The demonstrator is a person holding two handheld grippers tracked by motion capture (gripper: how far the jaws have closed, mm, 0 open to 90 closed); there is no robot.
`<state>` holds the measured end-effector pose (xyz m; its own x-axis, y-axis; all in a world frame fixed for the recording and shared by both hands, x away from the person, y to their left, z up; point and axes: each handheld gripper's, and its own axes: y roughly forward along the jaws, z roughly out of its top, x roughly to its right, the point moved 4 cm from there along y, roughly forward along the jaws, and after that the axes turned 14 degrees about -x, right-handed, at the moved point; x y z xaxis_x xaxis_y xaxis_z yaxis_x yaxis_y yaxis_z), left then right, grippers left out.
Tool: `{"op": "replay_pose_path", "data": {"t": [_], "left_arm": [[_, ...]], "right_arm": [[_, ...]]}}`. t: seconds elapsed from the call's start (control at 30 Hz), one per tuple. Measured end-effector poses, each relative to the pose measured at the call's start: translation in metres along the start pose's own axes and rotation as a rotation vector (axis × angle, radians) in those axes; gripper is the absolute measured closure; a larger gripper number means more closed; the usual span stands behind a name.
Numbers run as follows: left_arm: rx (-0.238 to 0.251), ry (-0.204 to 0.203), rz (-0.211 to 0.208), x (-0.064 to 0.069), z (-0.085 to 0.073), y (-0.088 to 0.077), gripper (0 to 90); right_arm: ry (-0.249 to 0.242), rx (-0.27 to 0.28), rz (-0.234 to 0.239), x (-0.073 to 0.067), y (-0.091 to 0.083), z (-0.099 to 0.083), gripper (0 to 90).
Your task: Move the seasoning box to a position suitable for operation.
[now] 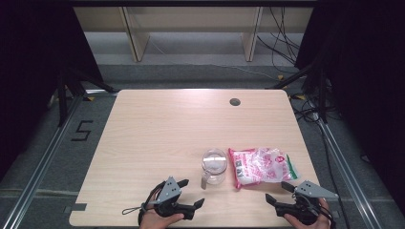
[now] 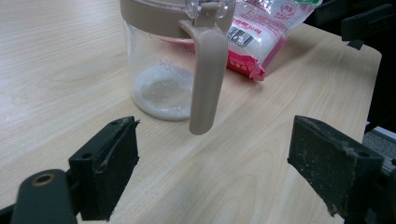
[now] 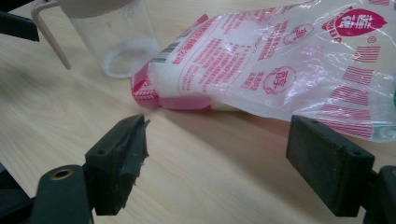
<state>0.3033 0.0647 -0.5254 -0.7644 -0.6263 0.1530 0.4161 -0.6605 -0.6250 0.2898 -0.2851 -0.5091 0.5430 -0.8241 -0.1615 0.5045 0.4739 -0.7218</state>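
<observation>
A clear glass jar (image 1: pixel 213 166) with a beige lid and handle stands on the wooden table (image 1: pixel 162 133), a little white powder at its bottom. The jar (image 2: pixel 161 70) is close ahead of my left gripper (image 2: pixel 215 168), its handle (image 2: pixel 205 79) hanging toward me. A pink and white plastic bag (image 1: pixel 261 165) of white grains lies just right of the jar. The bag (image 3: pixel 280 70) stretches ahead of my right gripper (image 3: pixel 233 163), with the jar (image 3: pixel 114 37) at the upper left. My left gripper (image 1: pixel 191 193) and right gripper (image 1: pixel 278 193) rest open near the front edge, holding nothing.
A round grey grommet (image 1: pixel 234 101) sits near the table's far edge. Beyond the table are wooden shelf legs (image 1: pixel 136 38) and cables (image 1: pixel 282 43) on the floor. Black stands flank both sides. Bare tabletop spreads to the left and behind the jar.
</observation>
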Motion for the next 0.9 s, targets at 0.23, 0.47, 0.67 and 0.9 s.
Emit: {"op": "replay_pose_path", "data": {"t": [0.23, 0.47, 0.67, 0.9], "left_arm": [[-0.003, -0.009, 0.023, -0.002, 0.000, 0.001, 15.9], [-0.009, -0.026, 0.014, -0.001, 0.001, 0.002, 17.4], [-0.008, -0.012, 0.006, 0.000, 0.004, 0.004, 18.2], [-0.010, -0.007, 0.022, 0.001, 0.011, 0.003, 17.9]], "right_arm": [[0.004, 0.002, 0.005, -0.001, -0.001, 0.000, 20.9], [-0.036, 0.021, -0.018, 0.003, 0.001, 0.002, 20.7], [-0.041, 0.018, -0.018, 0.003, 0.000, 0.002, 20.4], [-0.005, 0.010, 0.001, -0.001, 0.002, 0.001, 20.4]]}}
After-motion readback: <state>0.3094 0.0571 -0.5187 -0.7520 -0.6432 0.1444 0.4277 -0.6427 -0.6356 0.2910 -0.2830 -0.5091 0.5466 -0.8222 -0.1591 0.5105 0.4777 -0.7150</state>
